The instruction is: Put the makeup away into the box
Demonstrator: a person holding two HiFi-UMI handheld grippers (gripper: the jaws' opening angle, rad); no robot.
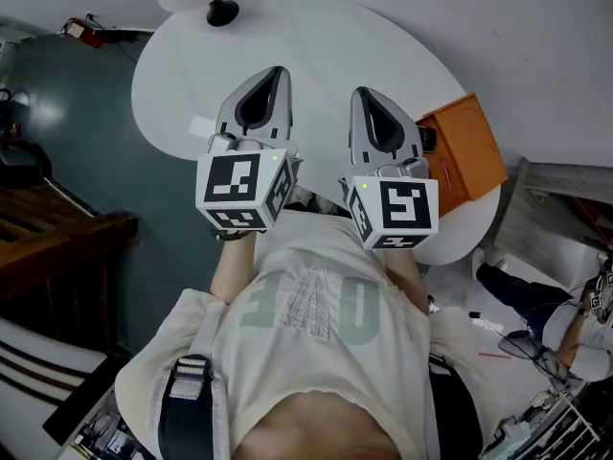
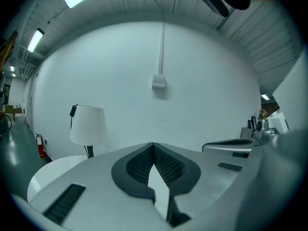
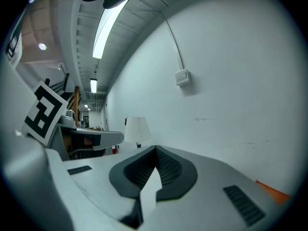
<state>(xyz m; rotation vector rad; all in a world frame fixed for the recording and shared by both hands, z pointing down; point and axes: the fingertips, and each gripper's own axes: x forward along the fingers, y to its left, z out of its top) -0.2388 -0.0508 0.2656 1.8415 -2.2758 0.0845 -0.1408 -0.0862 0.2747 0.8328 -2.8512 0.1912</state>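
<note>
Your left gripper point(image 1: 279, 71) and right gripper point(image 1: 360, 92) are both closed tip to tip, with nothing between the jaws. You hold them side by side near your chest, close to level, over the white counter point(image 1: 316, 41).

The orange box point(image 1: 469, 151) sits at the counter's right edge, just beyond the right gripper and well apart from the left one. No makeup shows plainly on the bare counter. 1 small dark thing point(image 1: 428, 140) lies against the box's left side, half hidden behind the right gripper, and it is too small to name. Whether the box stands open is also hard to read.

This scene fits 2 stages: makeup waiting out of sight to be fetched, or all of it already in the box. I judge the next move calls for a clearer look at the box and that dark thing before you commit either gripper.
</note>
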